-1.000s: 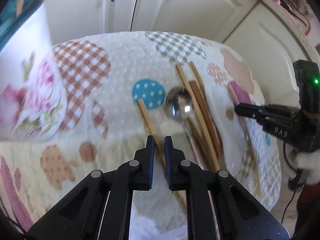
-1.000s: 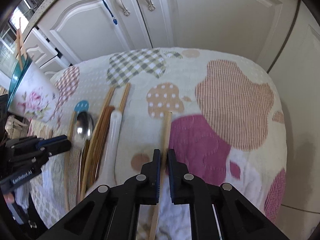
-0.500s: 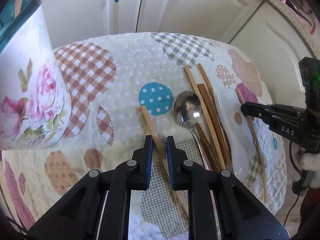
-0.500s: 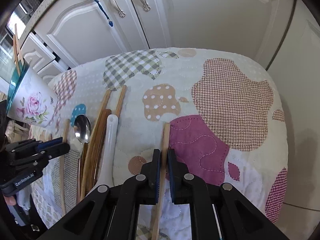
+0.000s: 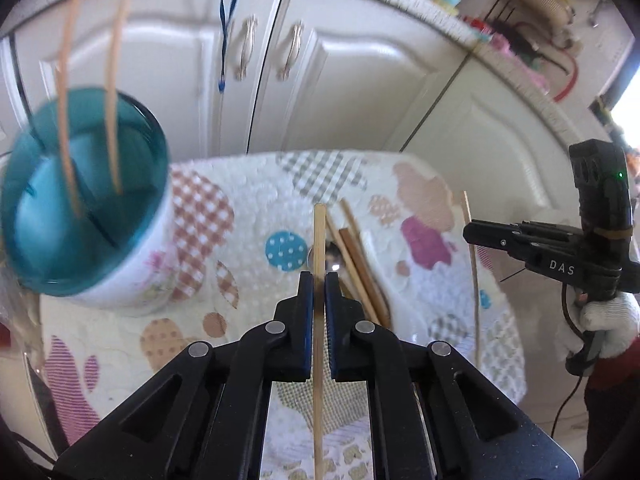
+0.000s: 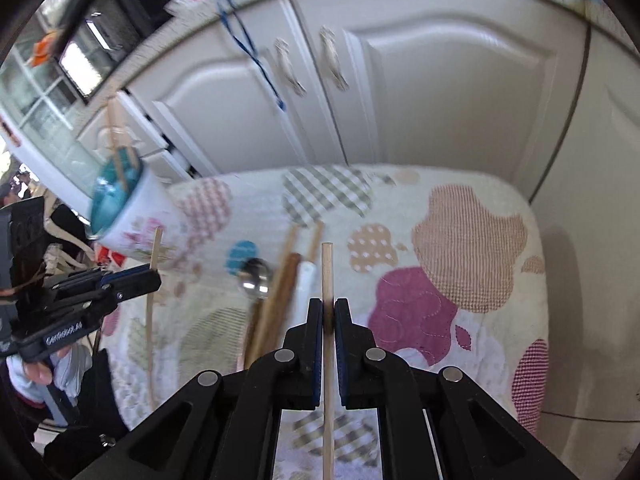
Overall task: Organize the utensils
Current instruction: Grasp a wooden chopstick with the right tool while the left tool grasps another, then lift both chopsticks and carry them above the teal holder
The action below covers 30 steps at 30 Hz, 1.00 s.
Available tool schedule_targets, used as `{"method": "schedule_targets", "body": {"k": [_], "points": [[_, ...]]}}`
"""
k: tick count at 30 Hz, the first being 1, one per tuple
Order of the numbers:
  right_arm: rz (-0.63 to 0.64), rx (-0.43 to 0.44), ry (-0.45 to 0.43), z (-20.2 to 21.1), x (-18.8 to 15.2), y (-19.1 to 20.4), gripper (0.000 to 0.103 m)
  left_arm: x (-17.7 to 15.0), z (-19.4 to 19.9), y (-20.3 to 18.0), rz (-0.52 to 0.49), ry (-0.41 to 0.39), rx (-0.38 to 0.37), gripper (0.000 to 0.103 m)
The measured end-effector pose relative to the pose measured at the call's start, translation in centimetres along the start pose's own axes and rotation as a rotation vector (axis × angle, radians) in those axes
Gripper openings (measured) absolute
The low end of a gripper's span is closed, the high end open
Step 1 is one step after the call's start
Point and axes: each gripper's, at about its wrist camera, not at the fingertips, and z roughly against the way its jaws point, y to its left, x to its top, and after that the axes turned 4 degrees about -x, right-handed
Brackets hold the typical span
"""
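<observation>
- Your left gripper point(image 5: 319, 280) has just closed on one chopstick point(image 5: 319, 240), lifted clear of the quilted bench point(image 5: 256, 196).
- Your right gripper point(image 6: 328, 306) clamps a second chopstick point(image 6: 327, 268).
- Two chopsticks stand in the cup point(image 5: 80, 200).
- One spoon point(image 6: 254, 278) lies beside the brown sticks point(image 6: 280, 292), mid-bench; open room is on the right.

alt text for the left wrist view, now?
The left tool grips a light wooden chopstick above a patchwork quilt. A floral cup with two chopsticks stands left; the right tool holds another chopstick.
</observation>
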Motion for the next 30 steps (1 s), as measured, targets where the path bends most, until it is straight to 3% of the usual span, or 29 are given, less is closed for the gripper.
{"method": "schedule_targets", "body": {"k": [14,30], "points": [[0.152,0.051,-0.128,6.5,1.7,6.0,0.005,0.3,7.9,0.2,-0.017,-0.140,0.018,0.004],[0.249,0.095,-0.190,7.5,5.2,11.2,0.005,1.1,12.0,1.5,0.001,-0.223,0.059,0.004]]}}
